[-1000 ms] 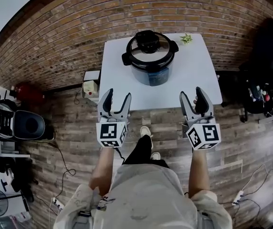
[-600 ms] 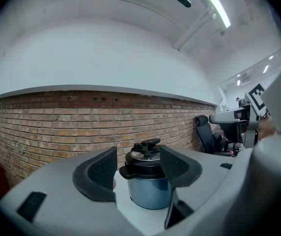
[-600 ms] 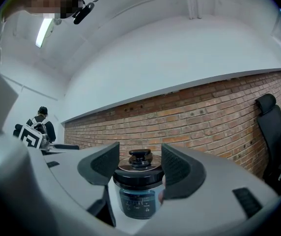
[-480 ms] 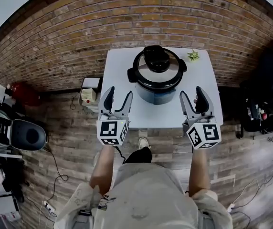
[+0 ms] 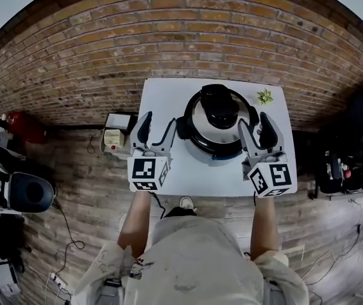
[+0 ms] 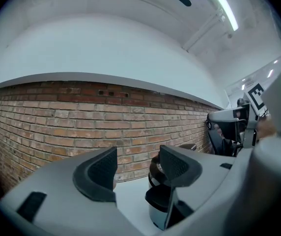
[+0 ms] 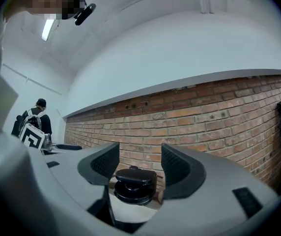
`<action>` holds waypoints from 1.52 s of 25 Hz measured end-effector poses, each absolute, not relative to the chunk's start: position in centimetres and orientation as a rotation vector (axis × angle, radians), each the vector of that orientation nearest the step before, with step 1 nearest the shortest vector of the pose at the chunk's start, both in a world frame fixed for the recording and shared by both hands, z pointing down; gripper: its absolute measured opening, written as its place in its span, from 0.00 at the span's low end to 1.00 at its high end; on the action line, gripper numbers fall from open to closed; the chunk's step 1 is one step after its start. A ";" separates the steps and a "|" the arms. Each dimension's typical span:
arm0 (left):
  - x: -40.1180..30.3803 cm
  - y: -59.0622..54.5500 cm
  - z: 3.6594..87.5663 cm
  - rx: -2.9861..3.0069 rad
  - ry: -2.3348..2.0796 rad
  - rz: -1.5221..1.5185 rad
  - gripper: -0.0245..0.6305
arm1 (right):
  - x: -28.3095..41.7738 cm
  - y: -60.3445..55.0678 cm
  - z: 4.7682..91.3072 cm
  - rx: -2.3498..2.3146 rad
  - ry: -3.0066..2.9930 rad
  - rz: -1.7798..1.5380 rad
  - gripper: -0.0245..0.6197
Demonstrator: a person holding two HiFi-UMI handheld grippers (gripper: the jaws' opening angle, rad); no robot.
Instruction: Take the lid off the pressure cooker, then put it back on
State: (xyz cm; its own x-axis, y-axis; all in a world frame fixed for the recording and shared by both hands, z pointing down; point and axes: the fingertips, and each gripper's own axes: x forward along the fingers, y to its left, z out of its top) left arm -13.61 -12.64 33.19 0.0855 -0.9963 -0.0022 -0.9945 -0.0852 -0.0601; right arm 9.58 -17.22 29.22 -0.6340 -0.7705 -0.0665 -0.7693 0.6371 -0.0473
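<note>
Jaws of the left gripper (image 6: pixel 138 168) stood apart with nothing between the pads; only bare table (image 6: pixel 130 200) and brick wall showed through the gap. Jaws of the right gripper (image 7: pixel 138 166) were parted to much the same width, also gripping nothing. Both grippers pointed level, away from the person.

From the left jaws, the pressure cooker (image 6: pixel 156 213) lay off to the right, partly hidden behind the right-hand jaw and not in the gap. From the right jaws, the black lid knob (image 7: pixel 134 183) sat in line with the gap, ahead and lower, clear of both pads.

In the head view the cooker (image 5: pixel 216 142) stood between the two grippers, lid (image 5: pixel 197 116) on, knob (image 5: pixel 218 103) on top. The left gripper (image 5: pixel 157 122) had its inner jaw tip just beside the cooker's left side handle (image 5: pixel 183 127). The right gripper (image 5: pixel 253 122) had its inner jaw against the lid's right edge as seen from above; I could not tell contact from overlap. The side handles seemed to lie on a line running across from one gripper to the other.

Judgement: the right gripper was the better lined up on the knob; it needed to go forward and down. The left gripper would have to swing inward to its right to brace the body. A small plant (image 5: pixel 265 96) stood beyond the right jaws, well out of the way.
</note>
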 end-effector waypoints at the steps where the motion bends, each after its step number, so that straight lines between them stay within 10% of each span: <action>1: -13.9 -13.4 33.3 -2.285 2.089 -0.056 0.48 | 9.1 -17.8 29.2 -1.304 2.774 -0.012 0.47; 28: -15.5 -20.4 37.3 -2.477 2.076 -0.079 0.48 | 6.9 -24.9 30.6 -1.199 2.892 0.057 0.47; 38: -15.1 -19.2 41.4 -3.094 1.917 0.070 0.48 | 1.3 -22.2 30.9 -0.520 3.455 0.390 0.47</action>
